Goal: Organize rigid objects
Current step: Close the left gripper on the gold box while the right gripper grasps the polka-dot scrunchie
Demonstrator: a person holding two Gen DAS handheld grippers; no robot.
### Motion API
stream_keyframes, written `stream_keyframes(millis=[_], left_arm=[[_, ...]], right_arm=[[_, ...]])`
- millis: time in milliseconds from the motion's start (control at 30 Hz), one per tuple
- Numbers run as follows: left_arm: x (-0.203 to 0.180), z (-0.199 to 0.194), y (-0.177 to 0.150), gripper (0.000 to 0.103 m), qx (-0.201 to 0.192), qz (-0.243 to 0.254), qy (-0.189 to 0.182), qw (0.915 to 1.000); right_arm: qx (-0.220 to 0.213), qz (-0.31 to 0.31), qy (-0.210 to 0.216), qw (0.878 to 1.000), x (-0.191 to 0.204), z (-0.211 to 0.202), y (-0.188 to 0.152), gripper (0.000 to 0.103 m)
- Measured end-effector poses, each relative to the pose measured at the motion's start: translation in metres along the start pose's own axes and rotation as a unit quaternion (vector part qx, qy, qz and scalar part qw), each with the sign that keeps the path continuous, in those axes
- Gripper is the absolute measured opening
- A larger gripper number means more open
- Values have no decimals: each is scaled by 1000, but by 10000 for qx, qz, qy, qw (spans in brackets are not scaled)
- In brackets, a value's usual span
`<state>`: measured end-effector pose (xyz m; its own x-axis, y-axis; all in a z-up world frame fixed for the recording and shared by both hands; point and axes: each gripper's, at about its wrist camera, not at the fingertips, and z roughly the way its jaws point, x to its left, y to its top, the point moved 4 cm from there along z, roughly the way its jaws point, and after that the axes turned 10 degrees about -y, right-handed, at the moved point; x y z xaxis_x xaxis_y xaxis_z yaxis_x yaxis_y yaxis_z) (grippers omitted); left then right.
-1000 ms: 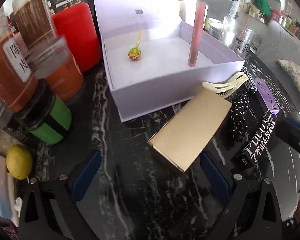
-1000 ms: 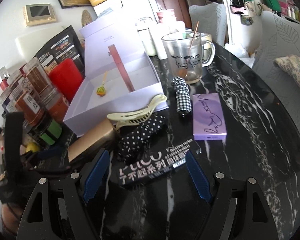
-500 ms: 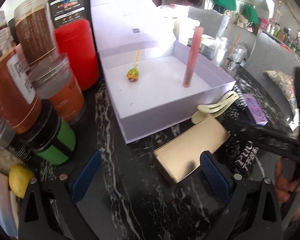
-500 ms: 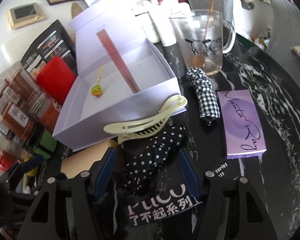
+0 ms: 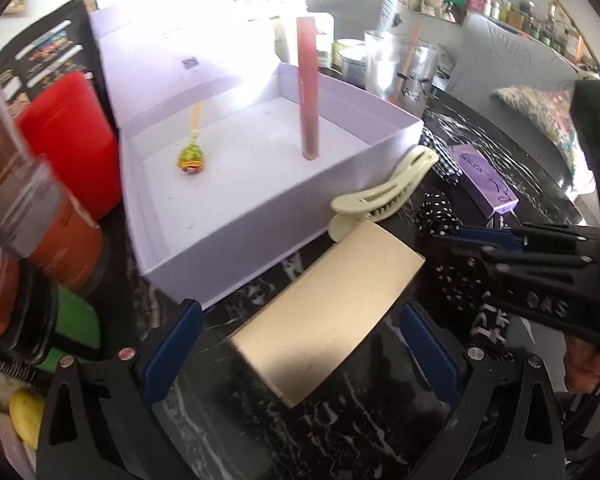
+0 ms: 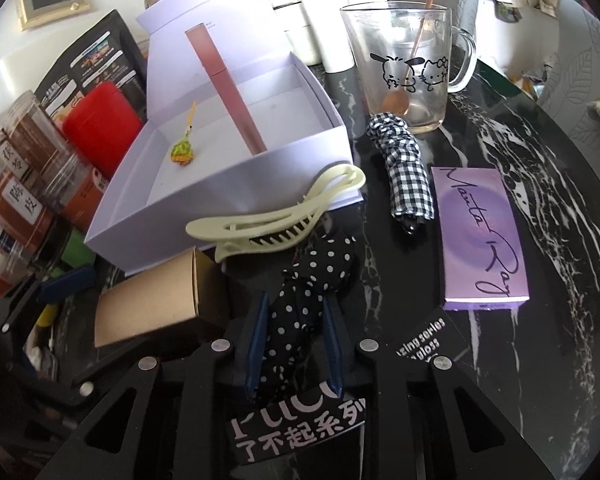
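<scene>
On the black marble table with white veining (image 6: 540, 184), the right gripper (image 6: 294, 344) has just been closing, and its blue-padded fingers (image 6: 256, 344) now stand narrow with the black fabric piece with white polka dots (image 6: 304, 280) between them, the pads pressing its sides. That dotted piece lies across a black flat carton printed in white letters (image 6: 300, 428), which runs under the gripper. Just beyond it a pale yellow plastic hair claw clip (image 6: 276, 220) rests against the front wall of the open lilac cardboard box (image 6: 236, 184). Inside the box a slim pink tube (image 6: 228, 92) stands leaning, and a lollipop in a green and yellow wrapper (image 6: 182, 152) lies on the floor of the box. To the right of the box a black-and-white gingham fabric roll (image 6: 404, 168) lies beside a flat purple box with black script lettering (image 6: 480, 232), and behind them stands a clear glass mug with cartoon figures (image 6: 404, 72) holding a thin spoon. The left gripper (image 5: 300, 352) hangs over the table with its blue-padded fingers (image 5: 172, 352) spread wide; a plain brown cardboard box (image 5: 328, 320) lies on the table between them, and neither pad touches it. In the left wrist view the right gripper comes in from the right edge at the dotted fabric. To the left of the lilac box stand a red cylindrical canister (image 5: 68, 136) and clear jars with brown contents (image 6: 24, 184), and a green jar with a black lid (image 5: 60, 320) stands just in front of them.
</scene>
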<state>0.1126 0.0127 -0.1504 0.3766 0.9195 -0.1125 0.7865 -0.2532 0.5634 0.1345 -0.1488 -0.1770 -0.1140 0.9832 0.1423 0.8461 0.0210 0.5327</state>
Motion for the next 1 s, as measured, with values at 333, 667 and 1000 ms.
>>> stream_keyframes(millis=[333, 667, 1000], left_arm=[[-7, 25, 1, 97, 233, -329, -561, 9976], [-25, 15, -13, 49, 107, -321, -833, 9960], [-30, -5, -39, 46, 103, -608, -816, 9948]], right_arm=[[71, -116, -37, 9999, -13, -13, -16, 26], [76, -278, -81, 9996, -10, -22, -30, 27], [77, -263, 57, 9996, -7, -35, -50, 23]])
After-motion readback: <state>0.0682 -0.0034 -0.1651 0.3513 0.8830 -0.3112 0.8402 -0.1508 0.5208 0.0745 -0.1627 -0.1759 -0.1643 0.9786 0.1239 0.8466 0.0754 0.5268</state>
